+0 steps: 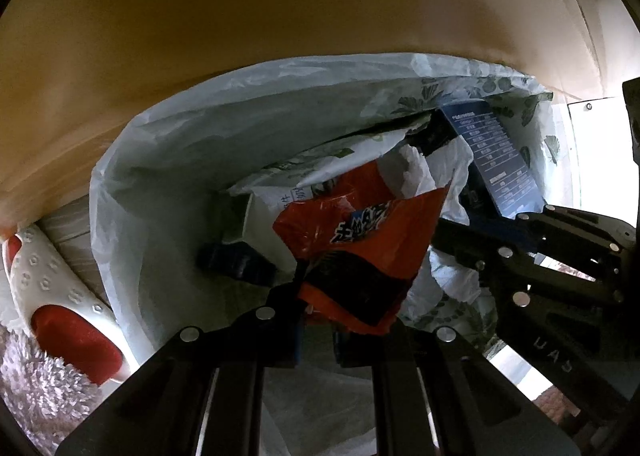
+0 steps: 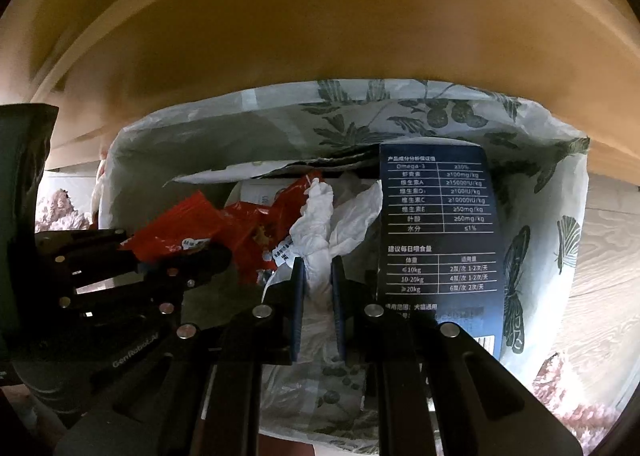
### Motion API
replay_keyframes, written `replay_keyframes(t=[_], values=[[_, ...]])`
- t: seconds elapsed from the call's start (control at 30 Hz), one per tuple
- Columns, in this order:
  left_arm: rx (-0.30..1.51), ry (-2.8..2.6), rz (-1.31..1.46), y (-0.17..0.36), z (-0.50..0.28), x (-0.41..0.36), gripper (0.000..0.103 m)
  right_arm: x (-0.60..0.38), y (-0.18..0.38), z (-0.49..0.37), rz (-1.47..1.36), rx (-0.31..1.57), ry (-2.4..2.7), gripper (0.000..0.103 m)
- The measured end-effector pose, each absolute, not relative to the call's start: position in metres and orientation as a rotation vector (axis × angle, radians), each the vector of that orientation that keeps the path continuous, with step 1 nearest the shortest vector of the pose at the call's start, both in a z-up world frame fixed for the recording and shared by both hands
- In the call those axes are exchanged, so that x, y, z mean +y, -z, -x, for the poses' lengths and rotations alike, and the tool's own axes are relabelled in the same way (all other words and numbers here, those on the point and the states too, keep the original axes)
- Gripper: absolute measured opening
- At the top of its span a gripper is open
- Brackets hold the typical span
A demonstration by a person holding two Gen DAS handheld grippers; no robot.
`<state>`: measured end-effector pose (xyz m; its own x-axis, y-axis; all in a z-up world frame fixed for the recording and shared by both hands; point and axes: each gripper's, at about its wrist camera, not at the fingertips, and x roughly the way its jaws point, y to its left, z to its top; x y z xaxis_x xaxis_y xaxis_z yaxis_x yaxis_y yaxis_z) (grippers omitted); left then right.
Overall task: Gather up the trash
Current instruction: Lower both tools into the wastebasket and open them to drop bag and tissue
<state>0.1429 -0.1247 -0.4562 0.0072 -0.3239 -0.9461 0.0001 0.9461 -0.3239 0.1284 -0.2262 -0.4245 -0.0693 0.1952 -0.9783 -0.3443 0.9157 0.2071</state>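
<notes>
Landmark: trash bag (image 1: 168,159), white liner with dark leaf print, mouth open and facing both cameras.

Left gripper (image 1: 316,330): jaws clenched on the lower edge of an orange-red snack wrapper (image 1: 360,248). The wrapper hangs inside the bag mouth, above the trash already in there. In the right wrist view the same wrapper (image 2: 224,223) sits left of centre within the bag rim.

Right gripper (image 2: 318,298): jaws grasping a twisted white tissue (image 2: 316,215). The tissue stands between the blue pads, with its crumpled upper part spreading over the bag contents.

Dark blue box (image 2: 436,223) with a printed white table stands upright against the bag's right inner wall, just beside the right gripper. In the left wrist view the box (image 1: 496,159) leans at the bag's far right.

Edges: the far rim of the bag lies close under a tan ledge (image 2: 320,35), which overhangs it. Open room inside the bag is mostly at its left inner wall, where bare liner shows. The right half is crowded by the box and tissue.

Outside the bag's left edge: a white and red slipper (image 1: 60,296) and a pinkish shaggy rug (image 1: 36,388). Pale wood-grain floor (image 2: 600,240) lies beyond the bag's right edge.
</notes>
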Motion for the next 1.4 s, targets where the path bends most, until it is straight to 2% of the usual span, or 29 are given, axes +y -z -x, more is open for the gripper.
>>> replay_keyframes(t=[0.67,0.9,0.97,1.1,1.4], values=[[1.554,0.245,0.268,0.459,-0.146,-0.126,0.010,-0.242,0.421,-0.138,0.081,1.595,-0.455,0.015],[1.539,0.249,0.274,0.450,-0.146,-0.125,0.020,-0.242,0.412,-0.136,0.113,1.568,-0.458,0.029],[1.531,0.246,0.270,0.447,-0.145,-0.124,0.022,-0.243,0.409,-0.136,0.121,1.556,-0.454,0.030],[1.516,0.205,0.278,0.439,-0.144,-0.118,0.038,-0.245,0.402,-0.138,0.128,1.526,-0.438,0.034],[1.463,0.172,0.257,0.420,-0.136,-0.115,0.051,-0.256,0.385,-0.140,0.137,1.464,-0.423,0.040]])
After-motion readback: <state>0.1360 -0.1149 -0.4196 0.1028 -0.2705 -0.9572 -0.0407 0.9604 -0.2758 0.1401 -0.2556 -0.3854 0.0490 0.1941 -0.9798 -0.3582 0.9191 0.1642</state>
